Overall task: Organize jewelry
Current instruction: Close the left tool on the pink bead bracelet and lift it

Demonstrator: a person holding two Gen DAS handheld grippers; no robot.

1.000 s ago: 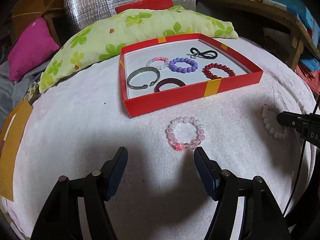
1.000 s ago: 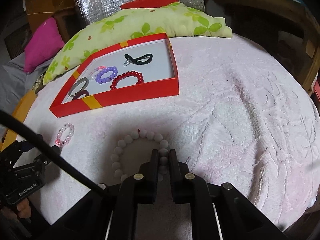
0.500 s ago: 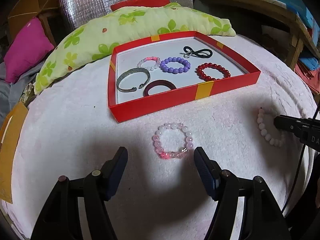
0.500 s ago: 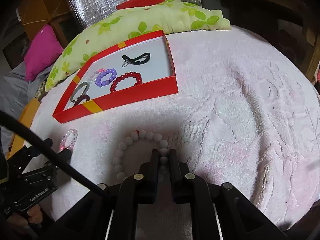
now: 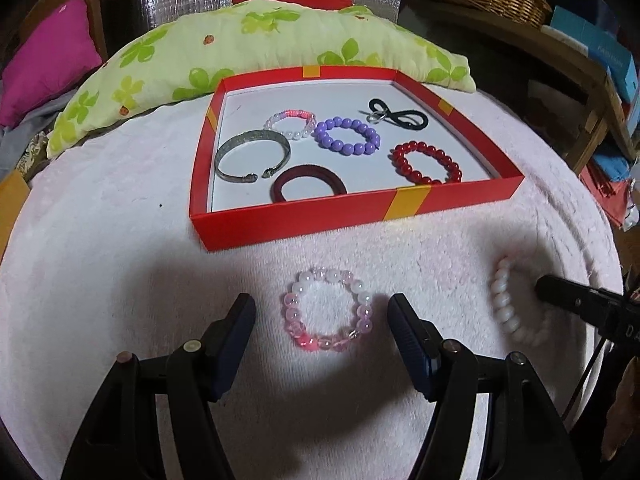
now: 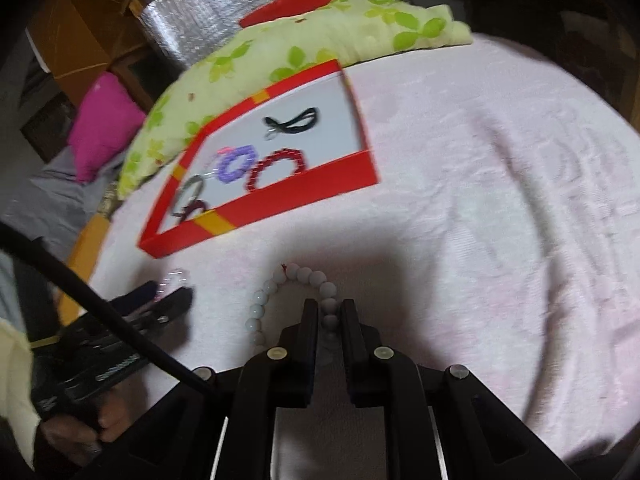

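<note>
A pale pink towel (image 5: pixel 120 240) covers the surface, with the red box (image 5: pixel 320 220) lying towards its far side. Six pieces already rest inside, among them the metal bangle (image 5: pixel 250 156), purple bracelet (image 5: pixel 346 136) and red bracelet (image 5: pixel 426 162); bare floor remains along the box's far-left and right parts. By my judgement two pieces are left outside. The pink bracelet (image 5: pixel 326 314) lies near the box's front wall, between the released fingers of the left gripper (image 5: pixel 322 330), untouched. The right gripper (image 6: pixel 329 312) is clenched on the white bracelet (image 6: pixel 296 276), its jaws having just eased slightly. Open towel stretches right; the front wall must be cleared.
</note>
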